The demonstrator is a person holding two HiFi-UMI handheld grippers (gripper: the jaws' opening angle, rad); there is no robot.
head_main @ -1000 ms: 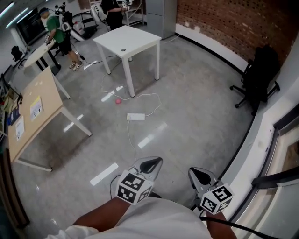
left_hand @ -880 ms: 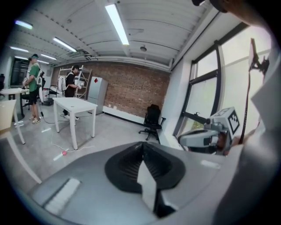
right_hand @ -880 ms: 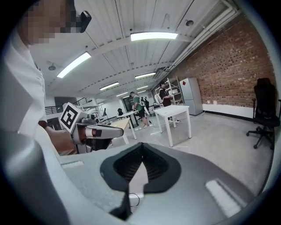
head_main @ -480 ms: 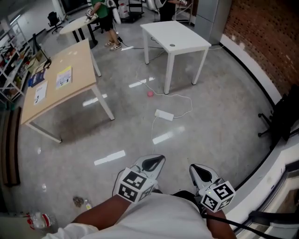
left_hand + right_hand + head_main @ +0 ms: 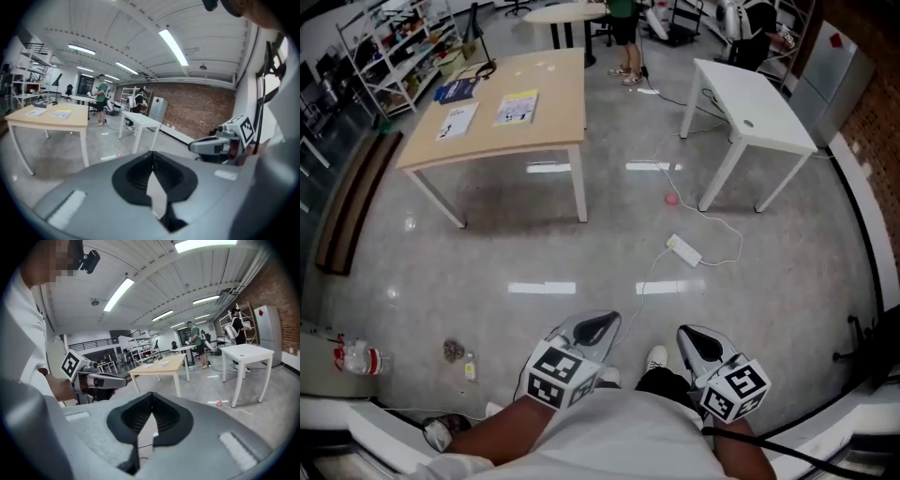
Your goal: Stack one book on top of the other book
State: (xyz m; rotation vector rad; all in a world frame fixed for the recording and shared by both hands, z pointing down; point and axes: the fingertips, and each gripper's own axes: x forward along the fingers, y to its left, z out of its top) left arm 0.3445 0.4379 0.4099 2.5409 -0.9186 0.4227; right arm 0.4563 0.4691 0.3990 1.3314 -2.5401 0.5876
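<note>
Far ahead stands a wooden table (image 5: 553, 122) with a white book (image 5: 457, 120), a yellow-and-white book (image 5: 517, 106) and a blue book (image 5: 457, 90) lying apart on its top. My left gripper (image 5: 600, 328) and right gripper (image 5: 694, 339) hang side by side close to my body, well short of the table. In the left gripper view the left gripper (image 5: 151, 155) has its jaws pressed together with nothing between them. The right gripper (image 5: 151, 397) in its own view is likewise shut and empty. Both gripper views show the wooden table (image 5: 47, 118) (image 5: 161, 366) in the distance.
A white table (image 5: 755, 94) stands at the right, with a pink ball (image 5: 671, 199), a power strip (image 5: 684, 249) and its cable on the floor between the tables. A bottle (image 5: 356, 356) and litter lie at the lower left. Shelves (image 5: 394, 37) and a person (image 5: 623, 19) are at the back.
The view has swung round: the wooden table moved from the left edge to the upper middle, the white table from centre to the right. Both grippers stayed shut in front of my body.
</note>
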